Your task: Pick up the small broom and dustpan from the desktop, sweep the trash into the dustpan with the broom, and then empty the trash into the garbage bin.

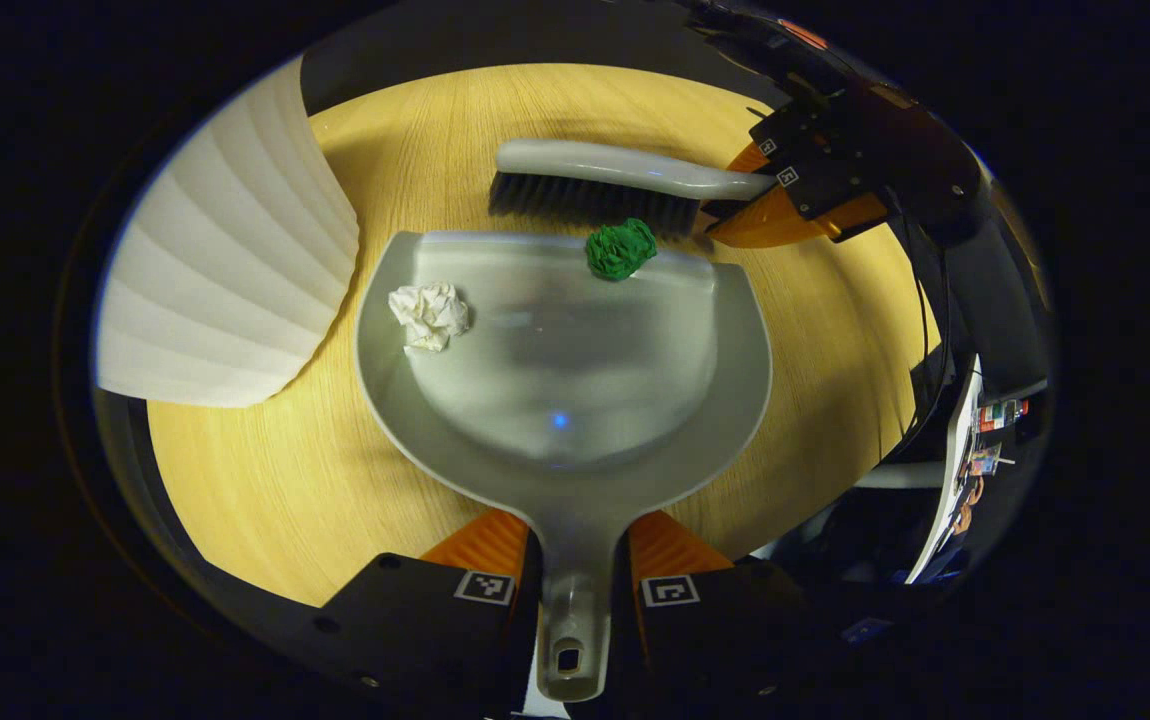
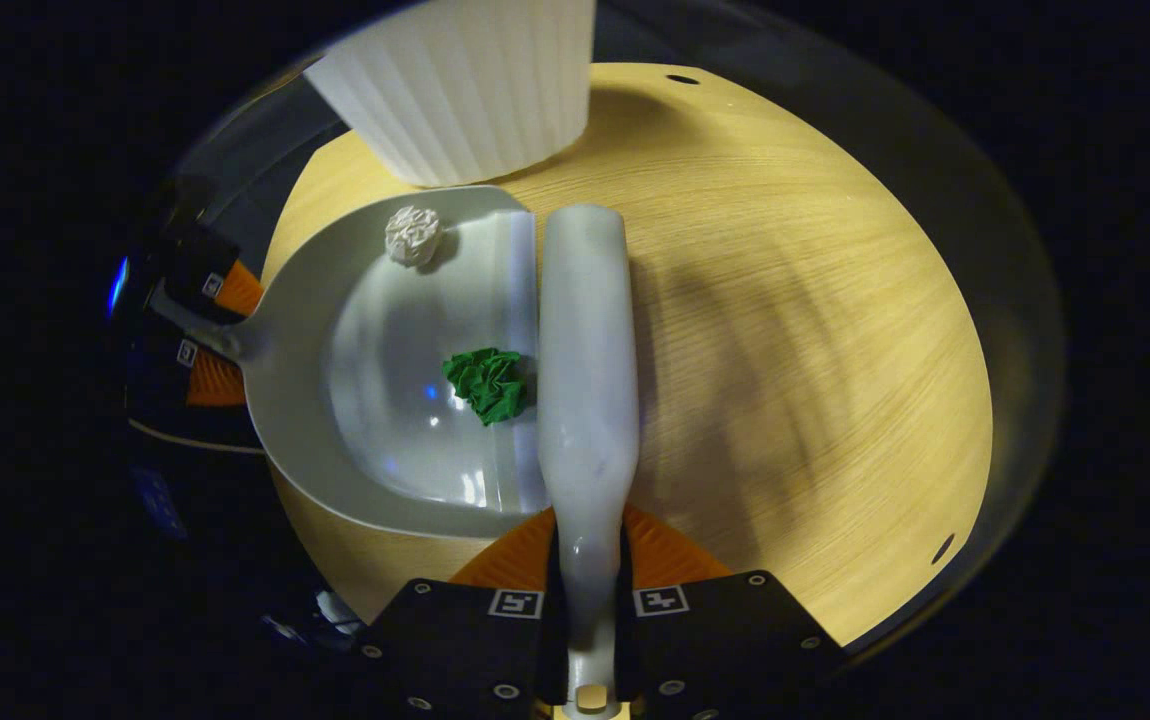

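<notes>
My left gripper (image 1: 575,560) is shut on the handle of the grey dustpan (image 1: 565,400), which lies flat on the wooden desktop (image 1: 265,490). A white paper ball (image 1: 430,315) rests inside the pan at its left side. A green paper ball (image 1: 620,248) sits on the pan's front lip, right against the bristles of the small grey broom (image 1: 625,170). My right gripper (image 2: 590,560) is shut on the broom (image 2: 585,340) handle; it appears at the far right (image 1: 750,200) in the left gripper view. In the right gripper view the green ball (image 2: 487,385) and the white ball (image 2: 412,235) lie in the dustpan (image 2: 315,400).
A white ribbed garbage bin (image 1: 225,270) stands on the desktop just left of the dustpan, also seen beyond it (image 2: 475,90) in the right gripper view. Bare wood (image 2: 805,350) spreads to the right of the broom. The desk edge curves close behind the left gripper.
</notes>
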Action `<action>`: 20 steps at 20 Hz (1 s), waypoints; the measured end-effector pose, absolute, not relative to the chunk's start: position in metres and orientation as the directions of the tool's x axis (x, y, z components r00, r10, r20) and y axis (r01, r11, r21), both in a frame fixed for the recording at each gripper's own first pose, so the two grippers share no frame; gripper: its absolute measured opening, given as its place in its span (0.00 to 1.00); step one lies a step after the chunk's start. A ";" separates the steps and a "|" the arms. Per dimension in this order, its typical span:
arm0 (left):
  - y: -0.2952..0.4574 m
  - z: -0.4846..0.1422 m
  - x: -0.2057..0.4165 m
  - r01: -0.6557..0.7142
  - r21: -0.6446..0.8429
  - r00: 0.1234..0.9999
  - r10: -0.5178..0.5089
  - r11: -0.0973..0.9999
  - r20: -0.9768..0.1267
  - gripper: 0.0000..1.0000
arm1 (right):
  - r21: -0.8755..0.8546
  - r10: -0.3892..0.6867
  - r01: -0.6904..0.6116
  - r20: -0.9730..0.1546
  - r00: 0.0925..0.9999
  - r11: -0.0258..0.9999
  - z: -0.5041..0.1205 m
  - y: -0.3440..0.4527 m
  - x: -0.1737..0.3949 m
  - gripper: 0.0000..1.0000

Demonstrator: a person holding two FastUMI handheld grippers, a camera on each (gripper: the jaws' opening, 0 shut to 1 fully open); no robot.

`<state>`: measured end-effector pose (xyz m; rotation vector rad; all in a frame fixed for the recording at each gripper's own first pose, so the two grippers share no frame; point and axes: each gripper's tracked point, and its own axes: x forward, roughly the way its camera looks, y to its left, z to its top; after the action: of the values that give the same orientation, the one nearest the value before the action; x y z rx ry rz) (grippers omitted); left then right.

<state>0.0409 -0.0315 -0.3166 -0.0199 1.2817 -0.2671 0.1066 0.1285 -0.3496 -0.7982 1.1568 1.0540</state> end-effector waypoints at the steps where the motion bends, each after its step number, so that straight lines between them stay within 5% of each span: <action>1: -0.033 -0.319 0.043 0.180 -0.162 0.276 -0.208 0.970 -0.938 0.32 | 0.018 0.244 -0.923 -0.966 0.082 0.384 -0.349 0.125 0.113 0.18; 7: -0.033 -0.322 0.053 0.208 -0.144 0.373 -0.214 0.968 -0.903 0.32 | -0.011 0.173 -0.656 -0.961 0.216 0.755 -0.357 0.055 0.124 0.18; 10: -0.029 -0.320 0.044 0.243 -0.131 0.376 -0.218 0.961 -0.900 0.31 | 0.004 0.149 -0.557 -0.965 0.215 0.831 -0.368 0.035 0.110 0.18; 13: -0.023 -0.314 0.043 0.234 -0.167 0.283 -0.231 0.958 -0.931 0.32 | -0.034 0.131 -0.663 -0.972 0.198 0.748 -0.369 0.042 0.117 0.18; 20: -0.026 -0.318 0.044 0.216 -0.159 0.275 -0.216 0.963 -0.937 0.32 | 0.050 0.168 -0.888 -0.985 0.031 0.457 -0.358 0.087 0.076 0.18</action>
<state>0.0438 -0.0264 -0.3181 0.0003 1.2591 -0.2905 0.0757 0.0871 -0.3578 -0.7296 1.2800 0.9359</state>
